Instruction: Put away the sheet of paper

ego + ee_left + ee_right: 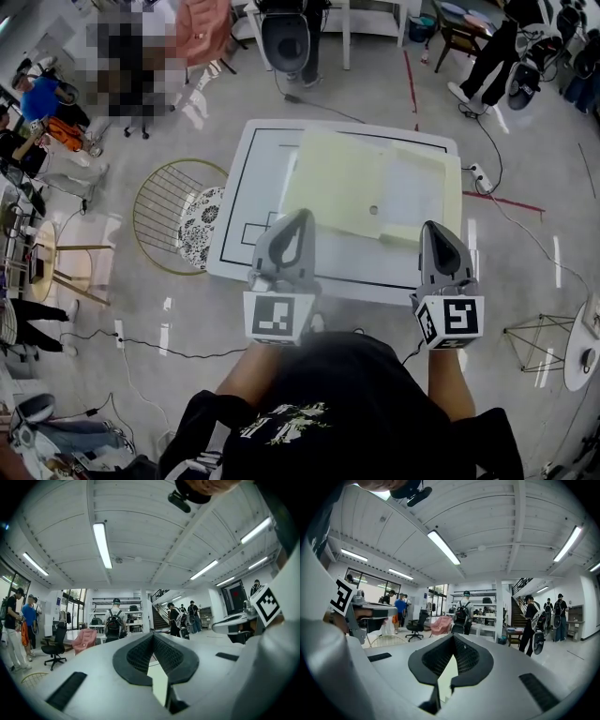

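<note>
While both grippers hover level over the near edge of the white table point(246, 211), the items stand as follows.

1. Sheet of paper point(337, 183): pale yellow, flat on the table top, middle to far side, inside the black outline drawn on the table. Neither gripper touches it.
2. Whiter sheet point(414, 187): flat on the table, touching the right side of the yellow one; which of the two lies on top cannot be told. A small dark round spot sits near the join, too small to identify.
3. Left gripper point(298, 217): grey, marker cube at its rear, tip above the table's near-left part. In the left gripper view point(153, 640) the two black pads meet at their tips, clenched on nothing; only a pale surface shows through the slot behind them.
4. Right gripper point(433, 228): same build, tip above the table's near-right part, close to the corner of the papers. In the right gripper view point(453, 639) the pads are likewise pressed together with nothing between them.
5. Wire stool point(159, 202): round, gold, on the floor just left of the table, with a patterned cushion point(199, 228) lying against the table's left edge.
6. Power strip point(480, 176): white, on the floor just right of the table, its cable running off.
7. Person with a backpack point(114, 623): standing well beyond the table's far side, back turned, near a pink chair point(83, 639).
</note>
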`<action>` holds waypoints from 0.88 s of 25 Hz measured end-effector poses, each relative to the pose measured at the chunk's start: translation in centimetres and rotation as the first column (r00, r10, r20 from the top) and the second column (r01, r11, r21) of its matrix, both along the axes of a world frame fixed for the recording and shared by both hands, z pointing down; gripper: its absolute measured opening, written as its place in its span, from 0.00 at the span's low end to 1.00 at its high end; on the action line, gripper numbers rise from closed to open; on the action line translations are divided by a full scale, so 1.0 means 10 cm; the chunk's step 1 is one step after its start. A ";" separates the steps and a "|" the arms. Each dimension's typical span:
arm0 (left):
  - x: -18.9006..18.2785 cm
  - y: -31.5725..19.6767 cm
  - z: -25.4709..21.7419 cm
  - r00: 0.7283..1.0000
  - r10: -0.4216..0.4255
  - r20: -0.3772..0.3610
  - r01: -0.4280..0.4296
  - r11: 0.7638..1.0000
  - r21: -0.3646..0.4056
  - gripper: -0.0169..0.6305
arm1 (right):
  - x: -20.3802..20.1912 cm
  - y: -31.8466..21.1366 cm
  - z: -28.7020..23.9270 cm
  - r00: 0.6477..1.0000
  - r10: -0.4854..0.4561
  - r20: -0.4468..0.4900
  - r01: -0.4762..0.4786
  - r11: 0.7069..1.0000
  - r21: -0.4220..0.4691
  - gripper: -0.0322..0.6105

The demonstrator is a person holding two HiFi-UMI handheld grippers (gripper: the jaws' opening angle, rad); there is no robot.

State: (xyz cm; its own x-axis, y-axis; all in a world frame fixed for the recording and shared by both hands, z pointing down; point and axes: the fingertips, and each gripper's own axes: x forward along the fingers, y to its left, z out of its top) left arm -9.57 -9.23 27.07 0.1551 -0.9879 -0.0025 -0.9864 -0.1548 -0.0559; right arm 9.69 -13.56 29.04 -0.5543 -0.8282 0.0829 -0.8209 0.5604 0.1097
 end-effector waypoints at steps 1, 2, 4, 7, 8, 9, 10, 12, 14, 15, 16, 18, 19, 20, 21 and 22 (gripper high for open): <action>0.00 -0.01 0.00 1.000 0.000 0.002 0.000 1.000 0.001 0.03 | -0.01 -0.01 0.00 1.000 -0.001 0.002 0.001 1.000 0.000 0.05; 0.00 -0.02 0.00 1.000 0.000 0.005 0.000 1.000 0.003 0.03 | -0.01 -0.02 0.01 1.000 -0.002 0.002 0.002 1.000 -0.001 0.05; -0.02 -0.05 0.01 1.000 0.000 0.005 0.000 1.000 0.006 0.03 | -0.03 -0.04 0.04 1.000 -0.004 0.003 0.004 1.000 -0.006 0.05; -0.05 -0.09 0.01 1.000 -0.002 0.010 0.002 1.000 0.010 0.03 | -0.07 -0.08 0.07 1.000 -0.005 0.002 0.005 1.000 -0.012 0.05; -0.07 -0.10 0.02 1.000 0.001 0.014 -0.001 1.000 0.009 0.03 | -0.09 -0.08 0.07 1.000 -0.004 0.001 0.004 1.000 -0.013 0.05; -0.08 -0.11 0.02 1.000 0.005 0.016 -0.005 1.000 0.007 0.03 | -0.10 -0.09 0.07 1.000 -0.003 0.000 0.003 1.000 -0.014 0.05; -0.09 -0.12 0.03 1.000 0.009 0.016 -0.009 1.000 0.005 0.03 | -0.12 -0.10 0.08 1.000 0.000 -0.001 0.000 1.000 -0.015 0.05; -0.11 -0.14 0.06 1.000 0.014 0.010 -0.014 1.000 -0.004 0.03 | -0.13 -0.11 0.12 1.000 0.007 -0.004 -0.007 1.000 -0.022 0.05; -0.12 -0.16 0.08 1.000 0.019 0.000 -0.019 1.000 -0.014 0.03 | -0.14 -0.11 0.14 1.000 0.014 -0.005 -0.014 0.999 -0.031 0.05; -0.14 -0.18 0.09 1.000 0.023 -0.001 -0.023 1.000 -0.017 0.03 | -0.15 -0.12 0.15 1.000 0.017 -0.007 -0.017 0.999 -0.035 0.05; -0.15 -0.19 0.09 1.000 0.027 0.000 -0.027 0.999 -0.019 0.03 | -0.17 -0.12 0.16 1.000 0.020 -0.008 -0.020 0.999 -0.039 0.05; -0.18 -0.23 0.12 0.999 0.036 -0.002 -0.036 0.999 -0.022 0.03 | -0.21 -0.14 0.20 1.000 0.027 -0.012 -0.027 0.999 -0.047 0.05; -0.19 -0.24 0.14 0.999 0.040 -0.006 -0.040 0.999 -0.025 0.03 | -0.22 -0.14 0.22 0.999 0.030 -0.013 -0.031 0.998 -0.051 0.05; -0.21 -0.25 0.15 0.999 0.044 -0.009 -0.044 0.999 -0.027 0.03 | -0.24 -0.14 0.24 0.999 0.033 -0.015 -0.033 0.998 -0.055 0.05; -0.23 -0.26 0.17 0.999 0.045 -0.012 -0.046 0.998 -0.031 0.03 | -0.27 -0.15 0.25 0.999 0.034 -0.018 -0.035 0.998 -0.059 0.05; -0.26 -0.28 0.18 0.999 0.046 -0.016 -0.047 0.998 -0.033 0.03 | -0.30 -0.15 0.26 0.999 0.035 -0.021 -0.037 0.997 -0.062 0.05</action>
